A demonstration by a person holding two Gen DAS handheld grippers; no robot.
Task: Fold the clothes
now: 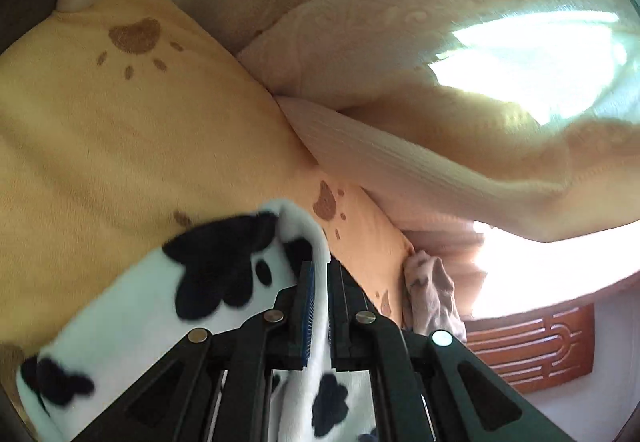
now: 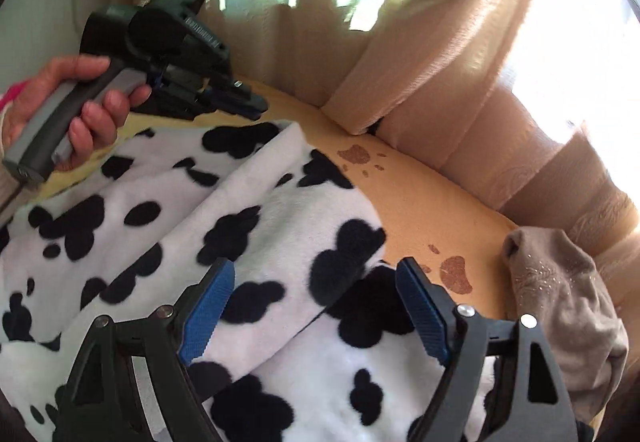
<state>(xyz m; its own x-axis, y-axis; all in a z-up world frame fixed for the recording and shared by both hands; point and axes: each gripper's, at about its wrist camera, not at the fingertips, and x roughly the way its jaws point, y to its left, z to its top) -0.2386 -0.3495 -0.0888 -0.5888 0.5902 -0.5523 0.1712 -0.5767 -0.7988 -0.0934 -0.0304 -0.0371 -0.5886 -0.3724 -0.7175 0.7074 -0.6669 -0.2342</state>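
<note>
The white fleece garment with black cow-like patches (image 2: 280, 242) lies spread in folds across a yellow-orange plush blanket printed with brown paw marks (image 2: 420, 209), which covers what looks like a bed.

The left gripper (image 1: 319, 274) is clamped on a raised edge of this fleece: in the left wrist view the cloth passes between the two nearly closed blue-padded fingers (image 1: 306, 306). In the right wrist view the same gripper (image 2: 256, 106) sits at the garment's far corner, held by a person's hand (image 2: 80, 109) around its grey handle.

The right gripper (image 2: 316, 306) hovers with its jaws spread wide over the near part of the fleece, holding nothing.

A crumpled taupe cloth with fine glitter specks (image 2: 560, 298) lies at the blanket's right edge. Beige patterned curtains (image 2: 440, 61) hang behind, sunlit. No writing or brand can be read anywhere.
</note>
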